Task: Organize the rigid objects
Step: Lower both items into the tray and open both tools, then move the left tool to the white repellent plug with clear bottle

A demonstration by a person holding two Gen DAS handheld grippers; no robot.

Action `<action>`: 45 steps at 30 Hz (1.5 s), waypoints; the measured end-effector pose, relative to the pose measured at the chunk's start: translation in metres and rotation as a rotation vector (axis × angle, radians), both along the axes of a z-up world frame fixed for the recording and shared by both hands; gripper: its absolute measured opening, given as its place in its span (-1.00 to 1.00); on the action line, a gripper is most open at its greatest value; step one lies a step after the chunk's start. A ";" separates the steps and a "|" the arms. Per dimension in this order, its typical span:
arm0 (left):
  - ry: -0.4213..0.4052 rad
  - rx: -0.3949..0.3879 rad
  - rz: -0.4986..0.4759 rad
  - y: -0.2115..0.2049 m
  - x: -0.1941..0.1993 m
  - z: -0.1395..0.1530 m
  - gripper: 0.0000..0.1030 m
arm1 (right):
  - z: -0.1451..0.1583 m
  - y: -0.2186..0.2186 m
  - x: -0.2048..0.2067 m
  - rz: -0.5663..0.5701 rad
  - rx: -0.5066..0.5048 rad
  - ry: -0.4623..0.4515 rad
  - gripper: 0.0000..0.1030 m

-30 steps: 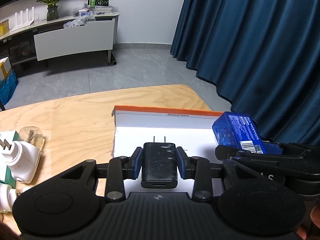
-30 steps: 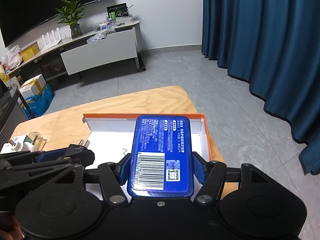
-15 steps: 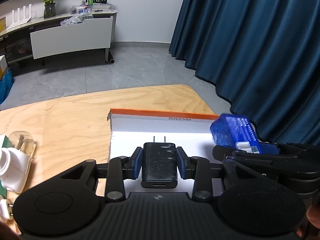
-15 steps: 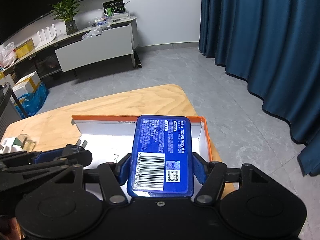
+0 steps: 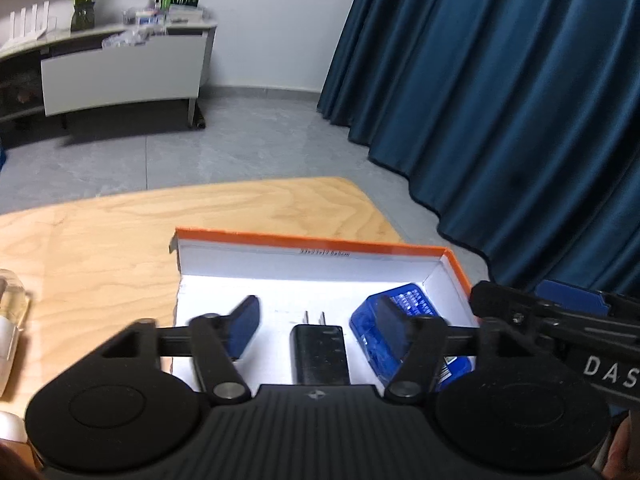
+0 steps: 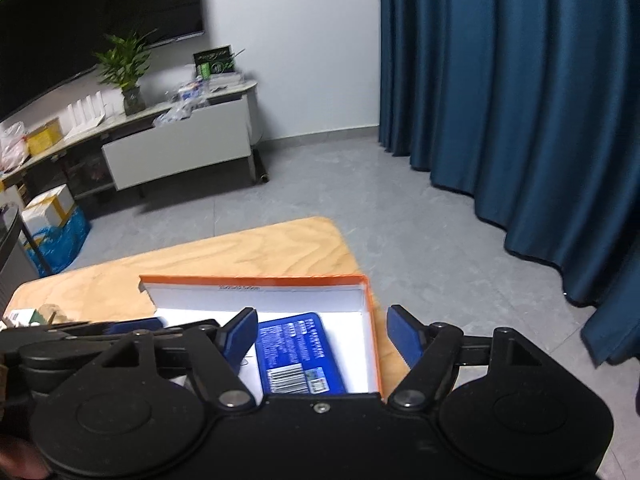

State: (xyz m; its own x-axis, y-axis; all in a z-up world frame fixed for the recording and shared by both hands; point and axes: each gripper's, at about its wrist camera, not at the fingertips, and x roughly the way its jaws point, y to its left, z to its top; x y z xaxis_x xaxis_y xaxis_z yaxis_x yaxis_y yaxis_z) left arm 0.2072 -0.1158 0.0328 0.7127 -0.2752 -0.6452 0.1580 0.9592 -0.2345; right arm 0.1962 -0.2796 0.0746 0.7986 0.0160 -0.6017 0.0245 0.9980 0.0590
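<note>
An orange-rimmed white box (image 5: 308, 242) (image 6: 256, 280) lies on the wooden table. A black plug charger (image 5: 319, 354) lies on the box floor, prongs pointing away. A blue case (image 5: 404, 304) (image 6: 298, 354) with a barcode label lies beside it at the box's right side. My left gripper (image 5: 316, 326) is open above the charger, its blue pads wide apart. My right gripper (image 6: 322, 330) is open above the blue case and the box's right wall. Both are empty.
Pale white plug-like items (image 5: 10, 320) lie at the table's left edge. The wooden table (image 5: 120, 232) ends just beyond the box. Blue curtains (image 5: 500, 100) hang to the right; a white cabinet (image 5: 120, 68) stands across the grey floor.
Both grippers have opened. The charger has dropped from the left jaws and the blue case from the right jaws onto the box floor. Both grippers have risen slightly.
</note>
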 end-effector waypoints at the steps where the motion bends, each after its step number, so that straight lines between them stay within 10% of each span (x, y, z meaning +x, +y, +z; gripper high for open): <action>1: -0.004 0.001 -0.001 0.000 -0.003 0.002 0.36 | 0.001 -0.002 -0.002 -0.006 0.003 -0.002 0.66; 45: -0.025 0.127 0.355 0.194 -0.173 0.018 0.81 | -0.008 0.167 -0.124 0.498 0.038 0.086 0.70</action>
State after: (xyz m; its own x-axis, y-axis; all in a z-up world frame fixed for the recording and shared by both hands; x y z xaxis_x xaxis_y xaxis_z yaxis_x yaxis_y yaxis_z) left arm 0.0343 0.0782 0.0510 0.7656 0.0729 -0.6391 -0.1853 0.9764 -0.1106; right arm 0.0723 -0.1125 0.0662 0.6363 0.4055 -0.6562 -0.4475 0.8870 0.1142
